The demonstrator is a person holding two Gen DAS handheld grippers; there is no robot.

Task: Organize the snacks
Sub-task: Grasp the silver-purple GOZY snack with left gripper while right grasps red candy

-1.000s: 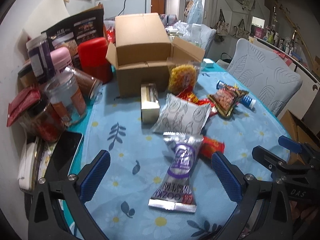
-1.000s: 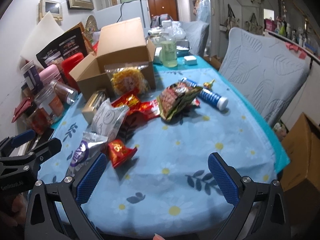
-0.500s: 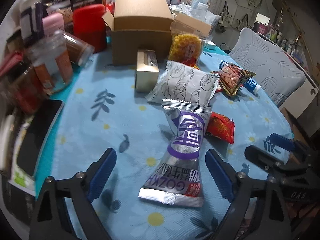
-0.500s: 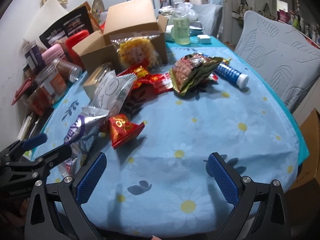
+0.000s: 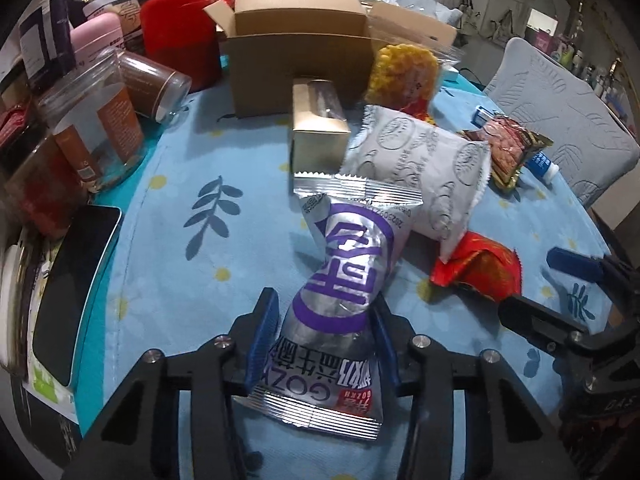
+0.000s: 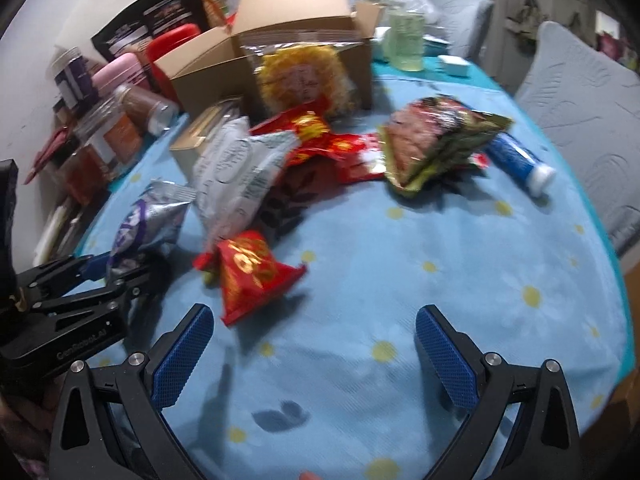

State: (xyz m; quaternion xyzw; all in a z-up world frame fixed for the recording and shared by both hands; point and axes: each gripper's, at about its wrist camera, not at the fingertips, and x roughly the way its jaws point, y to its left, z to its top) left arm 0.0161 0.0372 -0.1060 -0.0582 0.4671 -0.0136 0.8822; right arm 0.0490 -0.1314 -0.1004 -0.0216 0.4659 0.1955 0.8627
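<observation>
silver-purple snack packet [image 5: 340, 280] lies on the blue tablecloth [image 5: 180, 260], left gripper [image 5: 322, 344] closing, pads pinching its lower half; bottom seam partly hidden by fingers. right gripper [image 6: 314, 356] spread wide over bare cloth. right view blurred, labels unreadable.

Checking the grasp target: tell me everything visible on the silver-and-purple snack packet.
The silver-and-purple snack packet is a shiny foil pillow pack with crimped ends, a big purple emblem and printed lettering with a red patch near its close end. It lies flat on the blue flowered tablecloth, lengthwise along the left gripper, whose jaws are closing and pinch its lower half. Its far end touches the white packet; a red packet lies beside it.
</observation>
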